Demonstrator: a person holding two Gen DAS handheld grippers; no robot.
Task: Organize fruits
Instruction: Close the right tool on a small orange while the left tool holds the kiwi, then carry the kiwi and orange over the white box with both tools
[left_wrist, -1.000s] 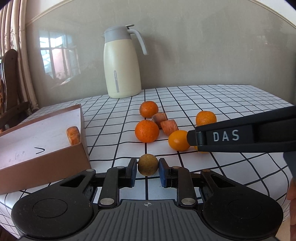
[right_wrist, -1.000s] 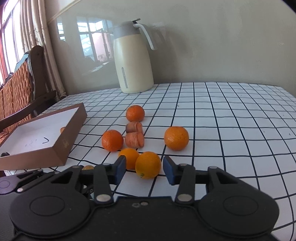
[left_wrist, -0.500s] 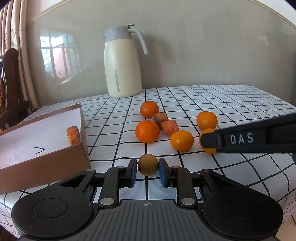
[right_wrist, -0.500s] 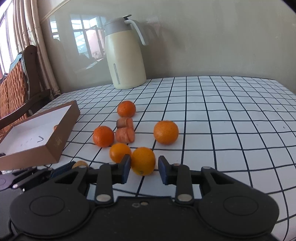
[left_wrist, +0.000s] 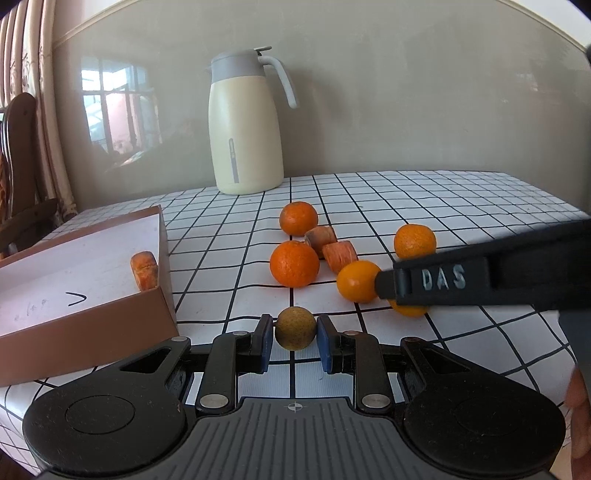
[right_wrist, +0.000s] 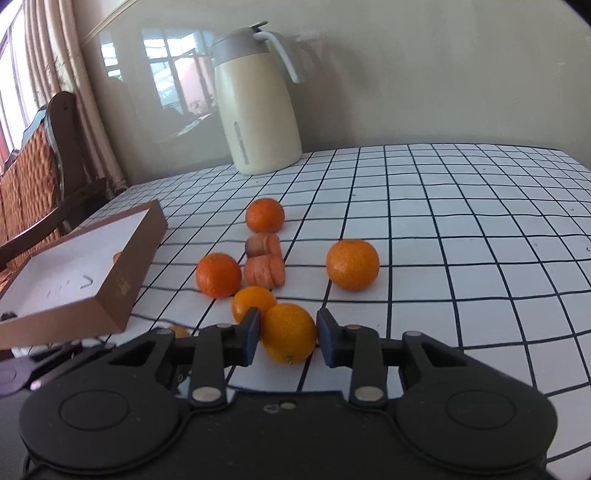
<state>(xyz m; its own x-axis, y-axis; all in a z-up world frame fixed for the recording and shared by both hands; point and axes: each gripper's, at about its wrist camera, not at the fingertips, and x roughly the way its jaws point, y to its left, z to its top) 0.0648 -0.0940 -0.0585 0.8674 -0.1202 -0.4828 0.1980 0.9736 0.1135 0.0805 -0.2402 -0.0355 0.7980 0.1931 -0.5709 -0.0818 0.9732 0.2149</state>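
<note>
Here the left hand-held gripper brackets a small brownish-green round fruit low over the checked table; its blue pads sit against or just beside the fruit's sides, so whether it is truly clamped I cannot tell. The right hand-held gripper straddles a yellow-orange citrus, with a sliver of gap on the right pad, so it reads as not yet clenched. Near it lie more mandarins and carrot chunks; one carrot chunk stands inside the brown cardboard box to the left. A cream thermos jug stands well apart at the back. Both fruits look light, round and prone to rolling, with smooth skin; the citrus probably gives under pressure. Gripping across the widest middle, gently, seems safest.
</note>
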